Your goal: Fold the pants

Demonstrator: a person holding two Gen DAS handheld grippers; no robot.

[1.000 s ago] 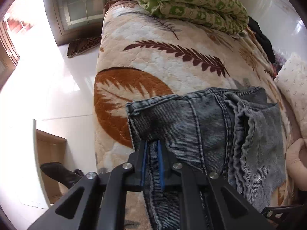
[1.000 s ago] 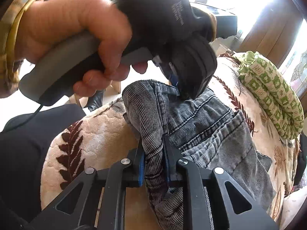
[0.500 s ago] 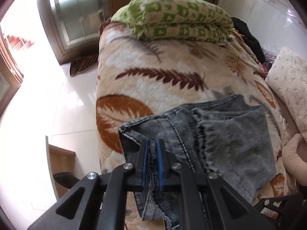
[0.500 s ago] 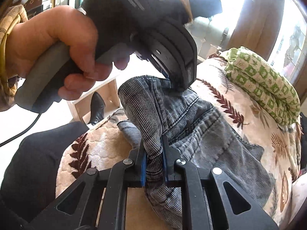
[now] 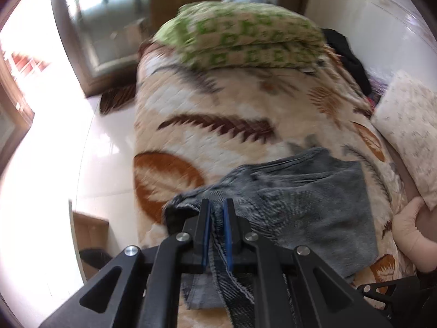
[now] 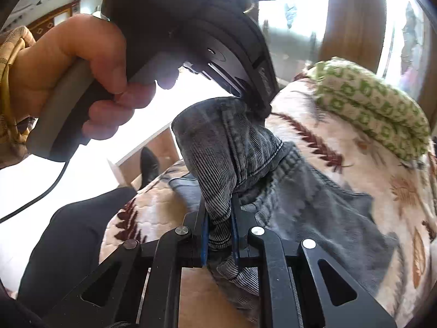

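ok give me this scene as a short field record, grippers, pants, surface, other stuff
left gripper: shut on the grey corduroy pants at a raised edge
right gripper: shut on a bunched fold of the same pants
pants: partly folded, near end lifted, the rest lying on the bed
surface: cream bed blanket with brown leaf print
other: green patterned folded quilt at the far end

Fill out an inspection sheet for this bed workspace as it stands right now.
Surface: bed blanket, beige with a leaf print.
Job's things: grey pants, one end lifted off the blanket, the rest lying on it.
Clutter: green patterned quilt folded at the far end; white pillow; dark clothing by the wall.
Grippers: left gripper and right gripper both shut on the pants.
Cables: black cable hanging from the left gripper's handle.
Surroundings: glossy white floor; dark shoe.
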